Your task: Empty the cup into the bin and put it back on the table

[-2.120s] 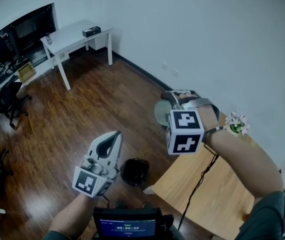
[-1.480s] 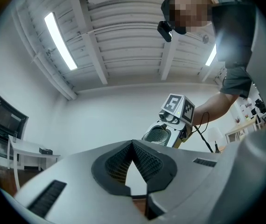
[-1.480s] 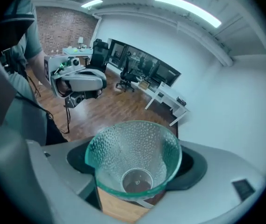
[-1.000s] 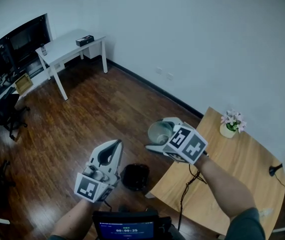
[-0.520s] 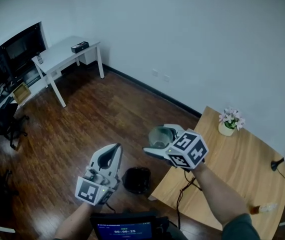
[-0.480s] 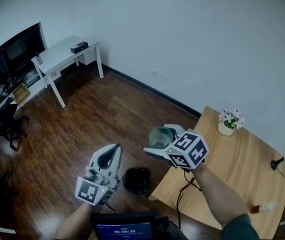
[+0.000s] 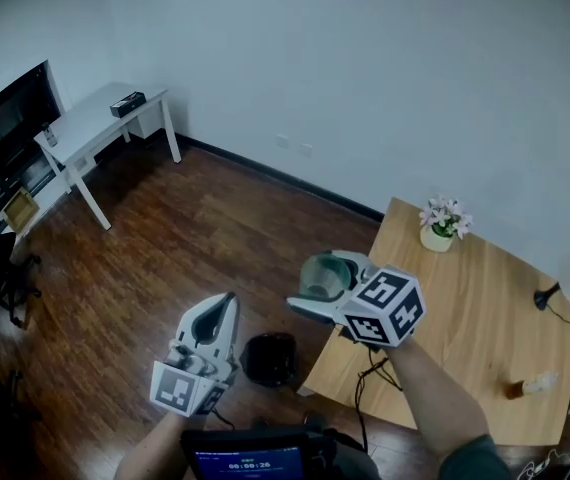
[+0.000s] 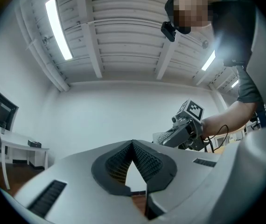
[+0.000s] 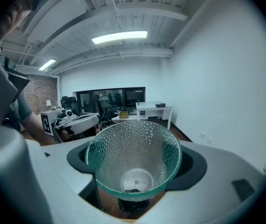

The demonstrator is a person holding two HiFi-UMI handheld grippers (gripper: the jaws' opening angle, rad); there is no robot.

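Observation:
A clear, green-tinted dimpled cup (image 7: 323, 275) hangs in the air just off the wooden table's (image 7: 475, 308) left edge, with my right gripper (image 7: 317, 286) shut on it. In the right gripper view the cup (image 9: 134, 160) sits between the jaws with its mouth toward the camera, and nothing shows inside it. The black bin (image 7: 270, 358) stands on the floor below and to the left of the cup. My left gripper (image 7: 219, 310) is held left of the bin, and its jaws meet at the tips (image 8: 132, 143) with nothing between them.
A small pot of flowers (image 7: 439, 226) stands at the table's far corner, a small bottle (image 7: 527, 385) near its right edge and a black plug (image 7: 543, 295) by the wall. A white desk (image 7: 90, 123) stands far left on the dark wood floor.
My right gripper has come down with the cup, from high beside the table to just off its left edge above the bin. The left gripper has hardly moved.

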